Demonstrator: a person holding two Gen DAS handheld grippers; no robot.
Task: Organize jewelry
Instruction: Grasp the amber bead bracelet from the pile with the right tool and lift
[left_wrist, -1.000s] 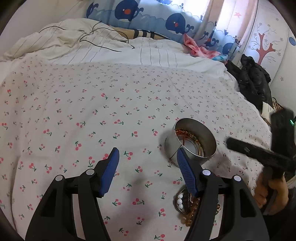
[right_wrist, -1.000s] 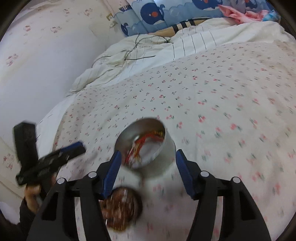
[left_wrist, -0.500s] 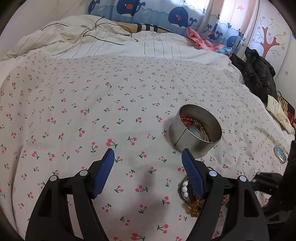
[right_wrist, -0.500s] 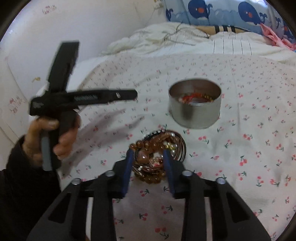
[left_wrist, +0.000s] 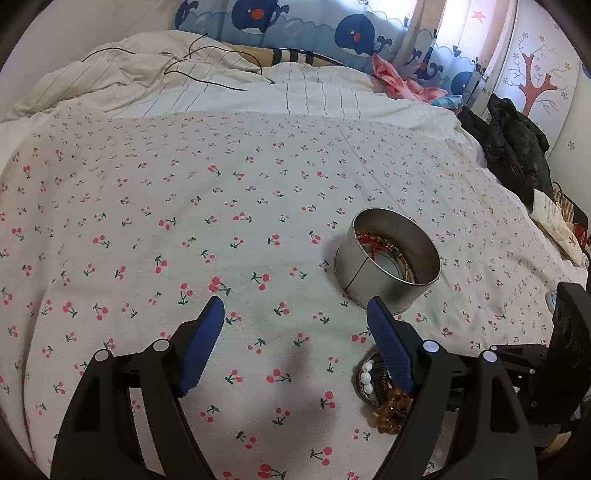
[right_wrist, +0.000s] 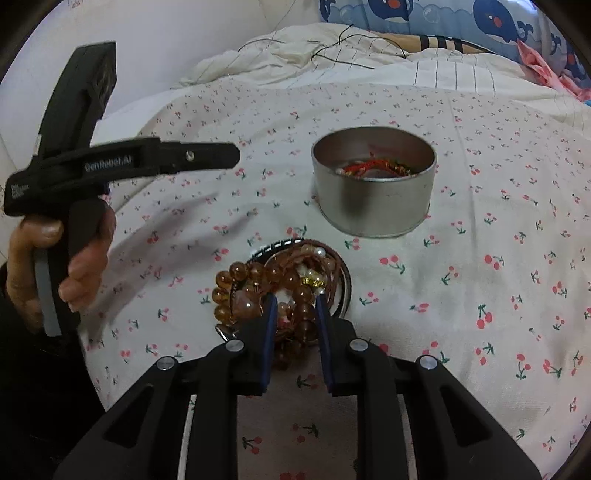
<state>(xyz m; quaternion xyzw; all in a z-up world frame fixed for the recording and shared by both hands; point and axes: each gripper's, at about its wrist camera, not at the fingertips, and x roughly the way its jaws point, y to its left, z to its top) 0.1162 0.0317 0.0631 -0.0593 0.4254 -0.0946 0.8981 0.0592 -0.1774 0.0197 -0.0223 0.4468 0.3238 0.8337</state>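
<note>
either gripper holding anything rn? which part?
Left gripper: open, nothing held. Right gripper: jaws just closing around amber beads at the near side of the bracelet pile; whether the pads press yet cannot be told.

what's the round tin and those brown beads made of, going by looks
Round tin: looks like thin metal, brushed silver with dull reflections and a side seam. Brown beads: translucent amber, glossy highlights, so glass, resin or polished stone; cannot tell which.

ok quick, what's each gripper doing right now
Left gripper: open, jaws just widened, nothing between them.
Right gripper: jaws just closing around the amber beads in the jewelry pile; a firm grip cannot be told.
</note>
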